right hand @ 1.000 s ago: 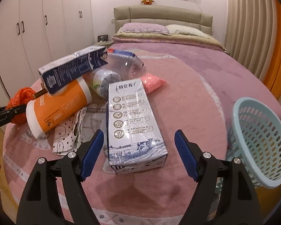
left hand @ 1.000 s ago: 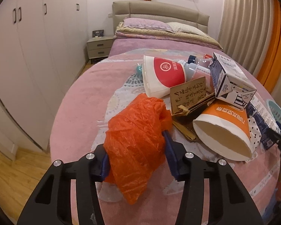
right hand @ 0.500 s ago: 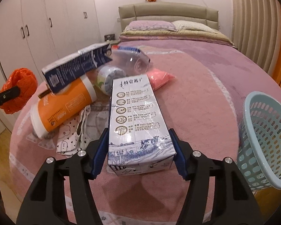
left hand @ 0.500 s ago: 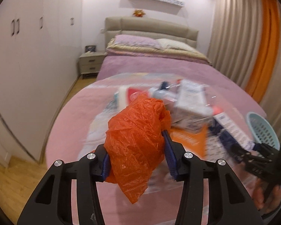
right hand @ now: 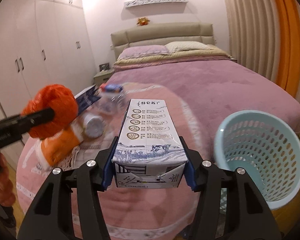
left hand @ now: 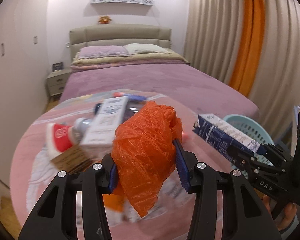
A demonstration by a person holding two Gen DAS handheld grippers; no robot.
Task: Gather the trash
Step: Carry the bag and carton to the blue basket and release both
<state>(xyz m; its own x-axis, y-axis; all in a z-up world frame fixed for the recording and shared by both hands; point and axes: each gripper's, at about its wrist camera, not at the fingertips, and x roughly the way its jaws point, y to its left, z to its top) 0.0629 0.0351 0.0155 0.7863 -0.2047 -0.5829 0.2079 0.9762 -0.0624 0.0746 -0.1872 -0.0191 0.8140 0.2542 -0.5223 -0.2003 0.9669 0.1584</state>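
A: What is held by the left gripper (left hand: pixel 147 165)?

B: A crumpled orange plastic bag (left hand: pixel 145 150) is pinched between its jaws. The bag bulges above the blue pads and hangs in a loose tail below them. It is judged to be very light, soft and slippery, so it is best taken at a bunched part, where the folds give the pads something to bite on.

A: And the right gripper (right hand: pixel 149 170)?

B: Its jaws are closed on the flat sides of a milk carton (right hand: pixel 148 138), near the printed base end; the rest of the carton reaches forward beyond the fingertips. The carton is thought to be stiff but crushable, and probably empty and light. A grip across the two broad faces is judged sound; too hard a squeeze could buckle the walls.

A: Where can the load be put?

B: A pale blue perforated basket (right hand: pixel 260 156) stands just right of the right jaws, its mouth tilted toward them. Ahead of the left jaws, blurred, more trash (left hand: pixel 86 138) lies on the pink blanket (right hand: pixel 190 216).
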